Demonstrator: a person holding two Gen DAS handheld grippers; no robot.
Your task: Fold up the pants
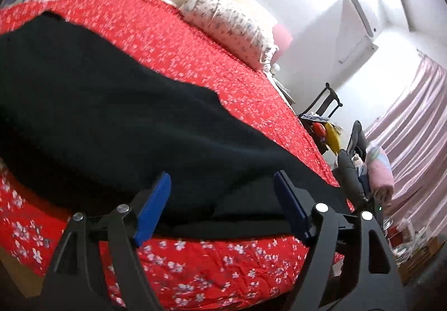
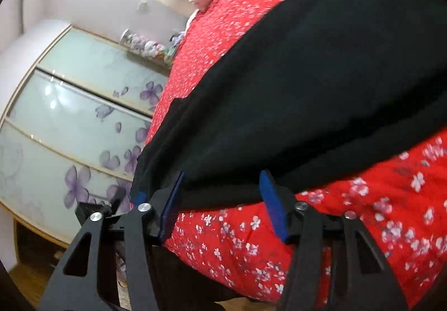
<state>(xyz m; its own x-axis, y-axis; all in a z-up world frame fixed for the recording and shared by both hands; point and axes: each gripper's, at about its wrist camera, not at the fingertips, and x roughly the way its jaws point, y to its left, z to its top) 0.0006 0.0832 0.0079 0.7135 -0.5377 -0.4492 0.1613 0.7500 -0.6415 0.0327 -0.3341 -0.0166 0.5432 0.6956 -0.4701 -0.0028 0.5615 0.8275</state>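
Black pants (image 1: 117,115) lie spread on a bed with a red flowered cover (image 1: 212,269). In the left wrist view my left gripper (image 1: 222,185) is open, its blue pads (image 1: 152,210) wide apart just over the near edge of the pants. In the right wrist view the same black pants (image 2: 321,93) stretch across the red cover (image 2: 363,213). My right gripper (image 2: 222,185) is open, its blue pads (image 2: 272,205) on either side of the near edge of the pants, where one end hangs by the bed's corner.
A flowered pillow (image 1: 232,29) lies at the head of the bed. A chair (image 1: 327,104) and a cluttered side table (image 1: 360,165) stand to the right. A wardrobe with purple flower panels (image 2: 75,129) stands beyond the bed's other side.
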